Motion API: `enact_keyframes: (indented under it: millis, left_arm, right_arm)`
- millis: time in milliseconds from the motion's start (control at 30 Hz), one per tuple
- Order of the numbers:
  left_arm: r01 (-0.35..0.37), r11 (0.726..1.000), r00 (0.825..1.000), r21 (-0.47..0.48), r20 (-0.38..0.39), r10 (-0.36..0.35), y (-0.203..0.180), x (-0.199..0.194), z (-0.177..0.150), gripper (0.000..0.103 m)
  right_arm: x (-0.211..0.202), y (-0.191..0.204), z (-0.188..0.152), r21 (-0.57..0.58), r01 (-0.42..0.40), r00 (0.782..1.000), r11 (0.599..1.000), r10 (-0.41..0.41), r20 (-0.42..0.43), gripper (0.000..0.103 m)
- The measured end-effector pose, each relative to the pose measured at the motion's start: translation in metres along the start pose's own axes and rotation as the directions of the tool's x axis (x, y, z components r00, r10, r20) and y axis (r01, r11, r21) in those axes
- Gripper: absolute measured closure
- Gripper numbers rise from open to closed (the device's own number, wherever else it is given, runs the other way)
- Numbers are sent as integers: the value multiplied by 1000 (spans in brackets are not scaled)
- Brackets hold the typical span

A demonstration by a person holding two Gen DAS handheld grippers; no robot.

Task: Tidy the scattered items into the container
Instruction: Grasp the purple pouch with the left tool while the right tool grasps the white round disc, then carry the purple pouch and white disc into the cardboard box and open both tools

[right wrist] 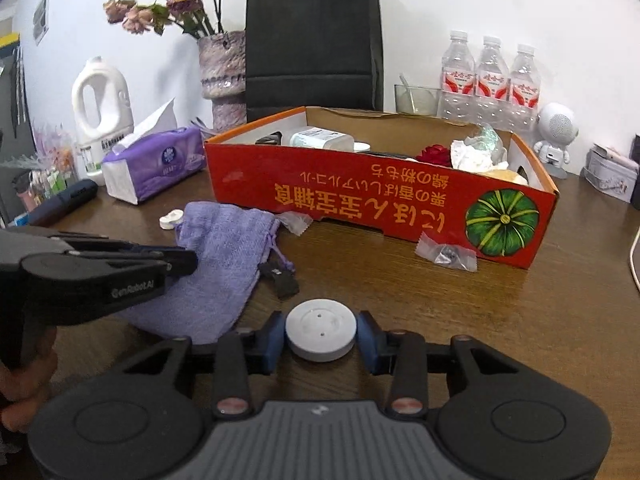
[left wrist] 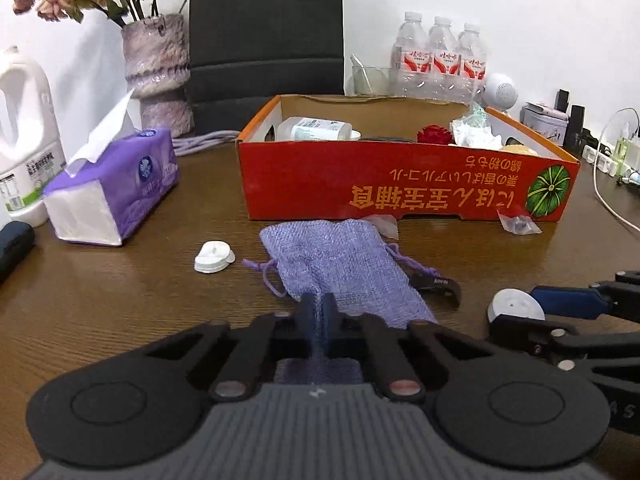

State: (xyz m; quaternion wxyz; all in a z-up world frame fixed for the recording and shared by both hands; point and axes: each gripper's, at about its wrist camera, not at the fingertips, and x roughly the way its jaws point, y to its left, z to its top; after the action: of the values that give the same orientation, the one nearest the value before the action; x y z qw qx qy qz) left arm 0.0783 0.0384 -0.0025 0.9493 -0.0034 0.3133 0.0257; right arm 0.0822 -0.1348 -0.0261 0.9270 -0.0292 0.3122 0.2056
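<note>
**Box part filled, both tongs loaded, four bits left on the counter**

I judge the tidy-up roughly half done. The red cardboard box with the pumpkin print [right wrist: 380, 204] already holds a white plastic bottle [right wrist: 320, 139], a red fabric flower [right wrist: 434, 155] and crumpled white wrapping [right wrist: 474, 154]. My left tongs [left wrist: 319, 312] are pinched together on the near end of the lilac woven drawstring pouch [left wrist: 340, 264], which lies flat on the brown wooden counter [right wrist: 520, 320] before the box. My right tongs [right wrist: 320, 338] are clamped on the round white plastic disc [right wrist: 321, 332], low over the counter. Loose outside: a small white plastic cap [left wrist: 214, 258], a black clip [right wrist: 280, 278] touching the pouch, and two clear sachets [right wrist: 446, 256] against the box front.
</note>
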Motion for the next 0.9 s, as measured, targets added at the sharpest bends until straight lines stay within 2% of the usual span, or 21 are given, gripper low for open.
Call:
enact_keyframes:
  millis: [67, 200, 300, 400, 533, 667, 733, 833, 900]
  left_arm:
    - [4, 1000, 1000, -23, 5, -4, 1, -13, -6, 100]
    - [21, 1000, 996, -14, 84, -20, -5, -62, -20, 100]
    - [0, 1000, 989, 30, 147, -5, -14, -98, -31, 100]
    - [31, 998, 983, 48, 179, -39, -23, -129, -43, 100]
    - [23, 996, 966, 89, 255, -45, -30, -160, -48, 100]
    - [153, 988, 955, 7, 258, -149, -14, -161, -22, 100]
    - [187, 982, 946, -32, 274, -171, -3, -155, -1, 100]
    - [227, 973, 922, -37, 329, -203, 11, -145, 43, 100]
    - [254, 967, 910, -35, 348, -226, 19, -129, 81, 100]
  right_arm:
    - [-13, -1, -6, 3, 8, 999, 1000, -8, 38, 65]
    - [-45, -2, -16, 1, 68, 992, 998, -68, 103, 65]
    - [-71, -4, -26, 19, 75, 986, 997, -77, 147, 65]
    - [-95, -5, -37, 53, 70, 980, 996, -78, 181, 65]
    - [-120, -1, -48, 53, 77, 969, 996, -87, 232, 65]
    - [-133, -6, -42, 61, 81, 961, 995, -94, 262, 65]
    - [-135, -11, -28, 46, 89, 953, 995, -99, 288, 65]
    - [-136, -30, 7, 74, 61, 944, 995, -82, 320, 65]
    - [-127, -46, 42, 73, 35, 949, 997, -56, 310, 65]
